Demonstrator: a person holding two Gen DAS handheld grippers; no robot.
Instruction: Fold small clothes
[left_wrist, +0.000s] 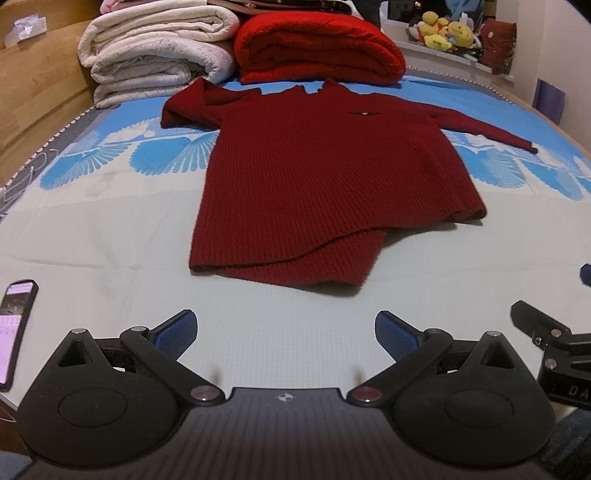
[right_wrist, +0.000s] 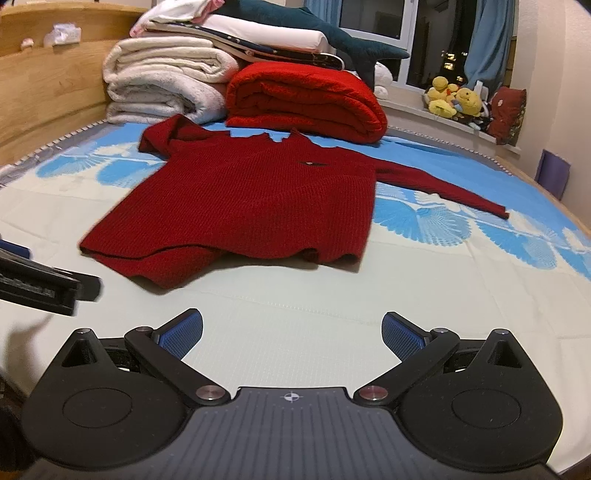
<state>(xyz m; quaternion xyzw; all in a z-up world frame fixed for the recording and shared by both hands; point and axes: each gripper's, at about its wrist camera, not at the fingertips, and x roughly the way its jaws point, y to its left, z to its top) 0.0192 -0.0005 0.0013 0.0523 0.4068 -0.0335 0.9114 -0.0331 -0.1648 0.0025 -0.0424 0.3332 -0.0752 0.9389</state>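
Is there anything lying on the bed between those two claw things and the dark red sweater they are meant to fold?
Nothing visible. Only bare pale sheet lies between the open left gripper and the sweater, and likewise ahead of the open right gripper. A phone sits off at the left edge, clear of the path.

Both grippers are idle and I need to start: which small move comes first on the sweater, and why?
Probably bring the right hand-held gripper, open and empty, to the outstretched sleeve and fold it across the sweater. That sleeve lies flat on the bed, while the other already looks bunched near the shoulder.
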